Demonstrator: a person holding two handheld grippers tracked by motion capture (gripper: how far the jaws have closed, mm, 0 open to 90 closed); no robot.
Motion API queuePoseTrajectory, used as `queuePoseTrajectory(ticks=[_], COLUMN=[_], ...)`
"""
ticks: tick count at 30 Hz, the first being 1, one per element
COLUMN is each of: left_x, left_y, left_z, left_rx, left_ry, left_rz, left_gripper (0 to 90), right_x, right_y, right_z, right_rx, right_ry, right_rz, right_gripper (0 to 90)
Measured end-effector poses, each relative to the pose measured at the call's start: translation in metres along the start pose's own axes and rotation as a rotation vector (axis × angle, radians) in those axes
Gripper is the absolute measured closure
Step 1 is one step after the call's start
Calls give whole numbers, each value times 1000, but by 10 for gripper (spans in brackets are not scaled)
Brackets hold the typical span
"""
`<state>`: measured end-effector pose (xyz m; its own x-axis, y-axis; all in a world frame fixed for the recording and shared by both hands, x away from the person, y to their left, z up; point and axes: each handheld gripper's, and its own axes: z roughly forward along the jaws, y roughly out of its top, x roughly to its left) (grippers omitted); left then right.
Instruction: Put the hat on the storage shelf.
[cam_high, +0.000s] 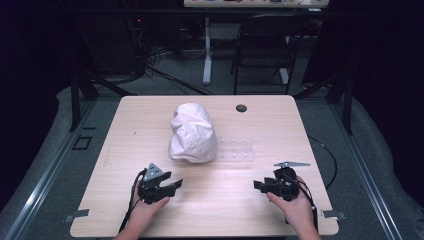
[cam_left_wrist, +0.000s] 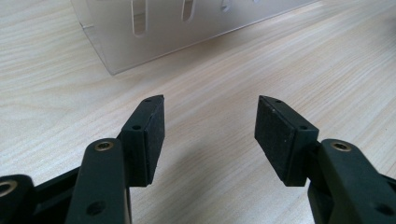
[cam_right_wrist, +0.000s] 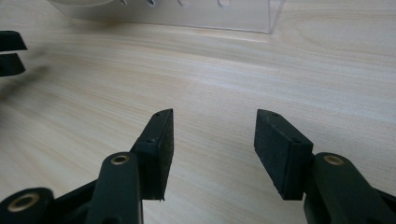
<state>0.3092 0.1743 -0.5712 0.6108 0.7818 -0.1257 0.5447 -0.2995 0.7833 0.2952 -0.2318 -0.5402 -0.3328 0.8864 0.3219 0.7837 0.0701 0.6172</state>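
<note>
Counter (cam_high: 125, 165) of pale wood carries everything we see. White cloth bundle (cam_high: 192, 132) sits near its middle, touching the clear plastic tray (cam_high: 236, 149) that lies flat just to its right. Nearer us, our left tongs (cam_high: 172, 186) and right tongs (cam_high: 257, 185) point inward toward each other, well apart, low over bare wood. Both stand with jaws wide apart, nothing between them.

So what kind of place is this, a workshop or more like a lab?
Most likely a lab or recording studio rather than a home. Dark curtains close in the space, a bare wooden table stands on grey carpet, and behind it cables trail across the floor beside a black folding chair.
</note>
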Motion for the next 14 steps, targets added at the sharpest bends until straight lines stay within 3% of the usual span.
queuePoseTrajectory(ticks=[6, 12, 14], left_x=[-2, -3, -4], left_y=[0, 0, 1], left_z=[0, 2, 2], left_rx=[-1, -9, -15], left_ry=[-12, -20, -25], left_rz=[12, 17, 26], left_gripper=[434, 433, 431], right_x=[-4, -10, -13], right_y=[-15, -27, -31], right_z=[2, 6, 6], right_rx=[-74, -103, -144], right_ry=[-30, -70, -87], right_rz=[-20, -23, -41], right_gripper=[464, 441, 428])
